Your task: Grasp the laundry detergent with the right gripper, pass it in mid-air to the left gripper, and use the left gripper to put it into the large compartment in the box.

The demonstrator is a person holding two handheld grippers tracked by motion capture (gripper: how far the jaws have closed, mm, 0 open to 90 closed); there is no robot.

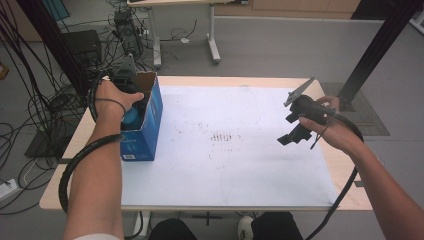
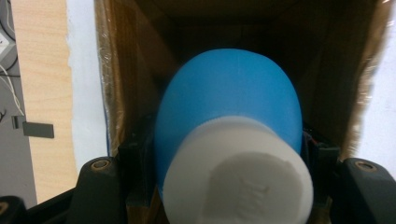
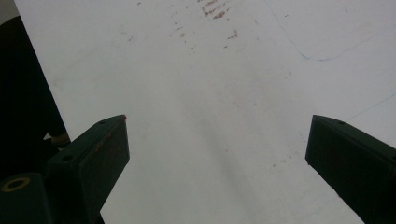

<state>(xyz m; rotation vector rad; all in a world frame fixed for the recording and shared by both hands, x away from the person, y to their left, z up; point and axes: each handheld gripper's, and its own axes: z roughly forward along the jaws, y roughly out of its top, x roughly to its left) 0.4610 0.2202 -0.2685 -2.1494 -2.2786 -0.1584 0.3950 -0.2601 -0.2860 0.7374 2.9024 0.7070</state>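
white sheet (image 1: 240, 150) – left gripper (image 2: 229, 154) holds blue bottle (image 2: 229, 102) inside box (image 1: 147, 120).

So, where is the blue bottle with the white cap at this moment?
The blue bottle sits between the jaws of the left gripper, inside the open top of the blue cardboard box at the table's left side in the high view.

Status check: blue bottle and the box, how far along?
Done: the left tongs are shut on the blue bottle, white cap toward the camera, and the bottle sits at the mouth of the open cardboard box at the table's left. In hand: bottle partly inside the box, not yet released; whether it is going in or coming out is unclear. Left: finishing that move. The right tongs are open and empty above the white sheet.
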